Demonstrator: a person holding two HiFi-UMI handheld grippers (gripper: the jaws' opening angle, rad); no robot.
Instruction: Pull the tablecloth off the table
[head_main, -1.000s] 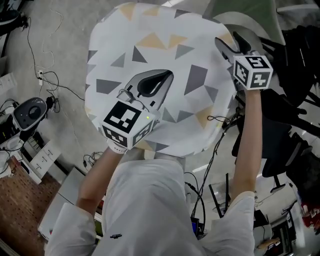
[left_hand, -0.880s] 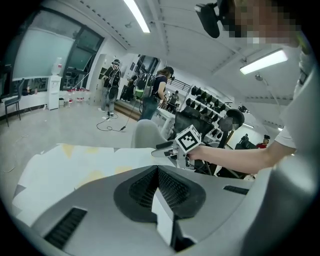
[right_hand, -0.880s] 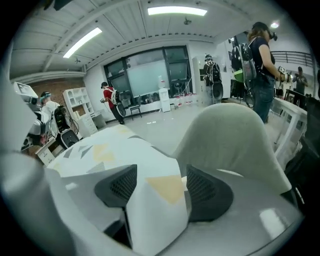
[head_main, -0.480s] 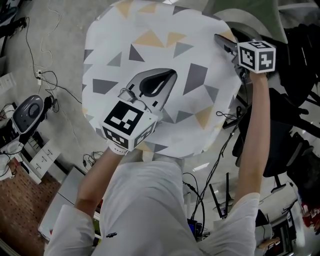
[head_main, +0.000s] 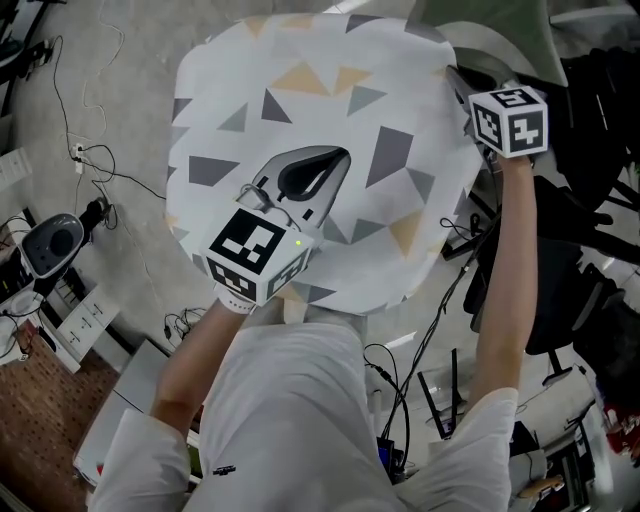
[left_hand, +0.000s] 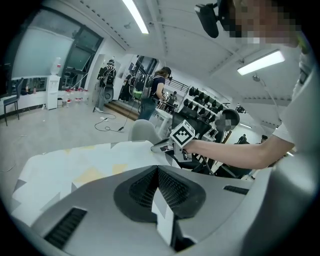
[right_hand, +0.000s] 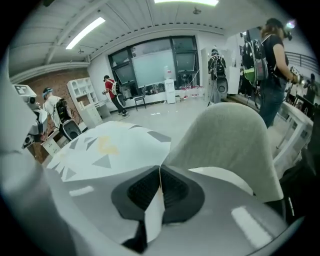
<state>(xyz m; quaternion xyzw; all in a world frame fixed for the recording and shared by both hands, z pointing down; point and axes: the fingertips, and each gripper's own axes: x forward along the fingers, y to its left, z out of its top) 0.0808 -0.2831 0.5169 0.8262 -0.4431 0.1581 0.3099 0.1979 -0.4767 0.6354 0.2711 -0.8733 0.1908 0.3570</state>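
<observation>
Nearest the person, the left gripper (head_main: 333, 160) is held pressed shut over the middle of the round top. A fold of the triangle-patterned tablecloth (head_main: 320, 100) is pinched between its pads, as is shown in the left gripper view. Further out, the cloth is seen lying spread and flat over the whole table, which is hidden beneath it, with the edge draped over the rim. At the far right rim, the jaws of the right gripper (head_main: 452, 78) have just been closed, and a strip of the cloth's edge is clamped between them, just before a pale chair back (right_hand: 225, 135). Both holds are judged made. The pull itself is left to do, since no part of the top has been bared.
</observation>
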